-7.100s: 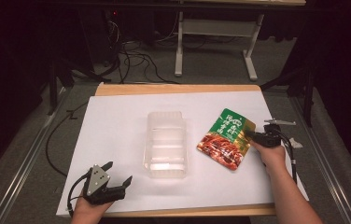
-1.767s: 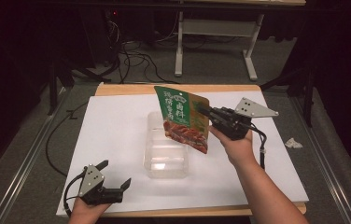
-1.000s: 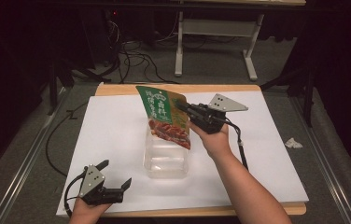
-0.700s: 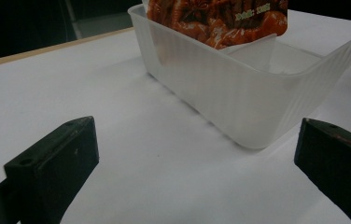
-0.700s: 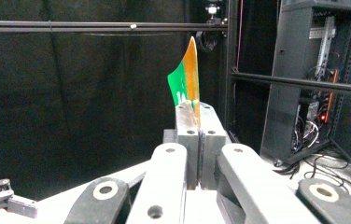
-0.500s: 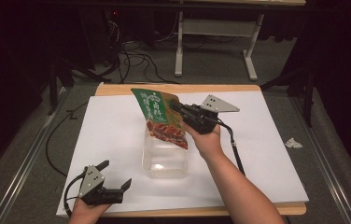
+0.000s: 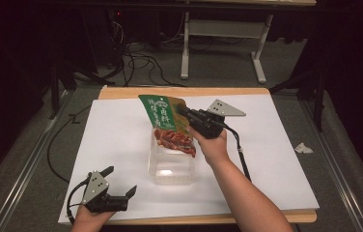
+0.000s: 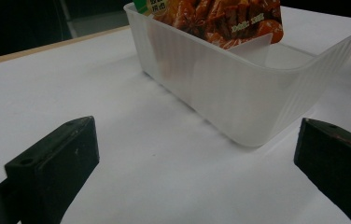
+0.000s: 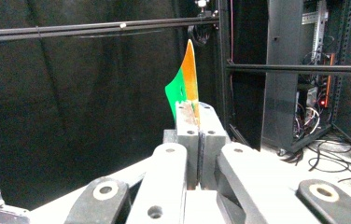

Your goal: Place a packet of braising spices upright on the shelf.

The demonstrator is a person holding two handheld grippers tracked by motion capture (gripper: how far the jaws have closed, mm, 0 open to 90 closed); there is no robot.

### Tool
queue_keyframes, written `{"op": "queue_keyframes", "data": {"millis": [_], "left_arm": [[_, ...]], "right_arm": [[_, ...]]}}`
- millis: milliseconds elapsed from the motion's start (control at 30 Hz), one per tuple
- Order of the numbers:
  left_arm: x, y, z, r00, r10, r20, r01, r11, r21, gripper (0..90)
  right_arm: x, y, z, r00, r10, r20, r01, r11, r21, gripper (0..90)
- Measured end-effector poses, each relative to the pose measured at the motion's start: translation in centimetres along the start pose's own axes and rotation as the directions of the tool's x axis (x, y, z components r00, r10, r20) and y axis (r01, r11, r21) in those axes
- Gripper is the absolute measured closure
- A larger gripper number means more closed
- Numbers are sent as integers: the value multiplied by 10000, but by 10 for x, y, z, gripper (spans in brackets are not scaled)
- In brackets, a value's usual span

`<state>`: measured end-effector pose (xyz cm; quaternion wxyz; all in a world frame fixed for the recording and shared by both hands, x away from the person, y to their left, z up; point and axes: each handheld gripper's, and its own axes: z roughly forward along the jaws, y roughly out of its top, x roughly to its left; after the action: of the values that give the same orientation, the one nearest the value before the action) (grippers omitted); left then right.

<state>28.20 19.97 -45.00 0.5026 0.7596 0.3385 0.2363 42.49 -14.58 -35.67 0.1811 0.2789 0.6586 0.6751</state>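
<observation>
High view change: the snack pouch point(image 7: 170, 124) has been carried from the table's right side to above the clear tub point(image 7: 171, 164); its lower edge is now dipped inside
Meaning: packing into the tub is judged nearly done; release is not yet made
Right gripper point(image 7: 185, 113): clamped on the pouch's edge
Left gripper point(image 7: 120, 184): jaws held wide, rested at the near edge
Surface: white sheet point(image 7: 276, 159) over a wooden table
Room: dark; floor cables point(image 7: 136, 53) are seen
</observation>
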Motion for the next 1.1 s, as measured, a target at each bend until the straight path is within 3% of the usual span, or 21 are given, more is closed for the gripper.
{"op": "queue_keyframes", "data": {"millis": [500, 1100], "left_arm": [[-1, 0, 1, 9999, 77, 97, -78, 9999, 113, 6], [-2, 0, 2, 9998, 135, 159, -138, 9997, 199, 9]], "right_arm": [[-3, -11, -8, 9991, -386, 160, 381, 9988, 306, 900], [-10, -18, -22, 9980, -235, 579, 206, 9985, 499, 900]]}}
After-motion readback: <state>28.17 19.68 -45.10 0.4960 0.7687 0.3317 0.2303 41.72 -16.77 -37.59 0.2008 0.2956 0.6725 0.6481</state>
